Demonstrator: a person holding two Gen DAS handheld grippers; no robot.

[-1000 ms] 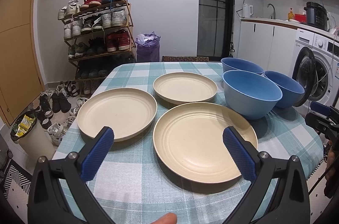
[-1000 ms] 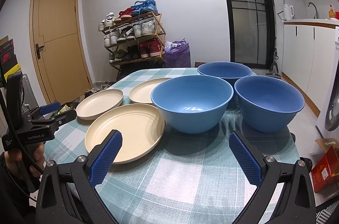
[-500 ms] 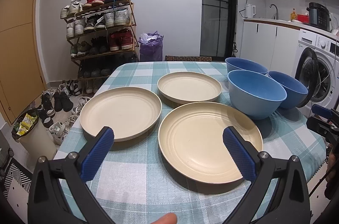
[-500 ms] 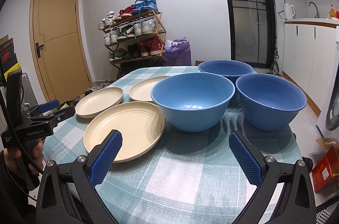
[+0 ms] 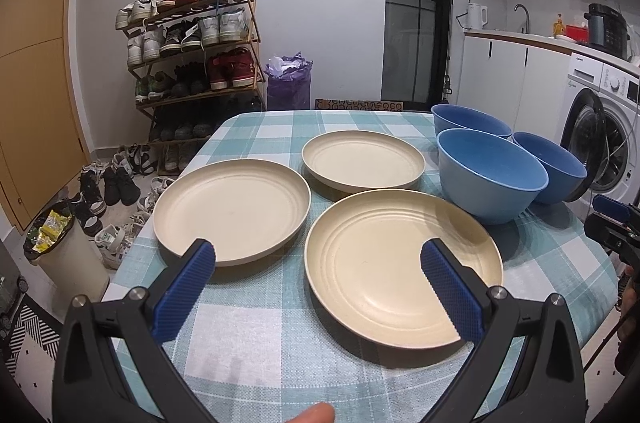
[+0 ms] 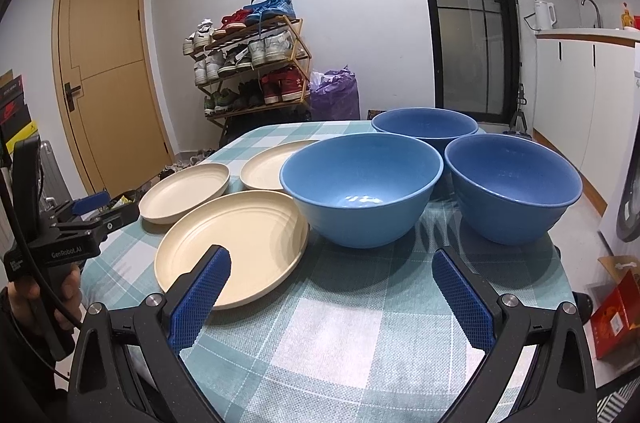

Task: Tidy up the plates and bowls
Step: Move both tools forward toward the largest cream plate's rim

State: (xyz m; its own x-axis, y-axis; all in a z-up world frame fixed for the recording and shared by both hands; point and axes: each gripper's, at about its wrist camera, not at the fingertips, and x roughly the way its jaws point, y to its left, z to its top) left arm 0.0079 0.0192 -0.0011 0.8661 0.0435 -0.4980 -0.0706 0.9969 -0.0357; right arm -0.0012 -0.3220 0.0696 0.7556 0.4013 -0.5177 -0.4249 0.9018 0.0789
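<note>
Three cream plates (image 5: 400, 263) and three blue bowls (image 6: 360, 191) sit upright, openings upward, on the checked counter (image 6: 340, 343). Round, they show no long axis. Both the left gripper (image 5: 318, 281) and right gripper (image 6: 330, 289) hover with jaws wide, empty.

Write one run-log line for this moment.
left gripper: open, empty | right gripper: open, empty | plates: unstacked | bowls: unstacked

White lettering "GenRobot.AI" on black body of left gripper (image 6: 90, 202), seen from right wrist view. Washing machine (image 5: 608, 127) panel markings too small to read.
</note>
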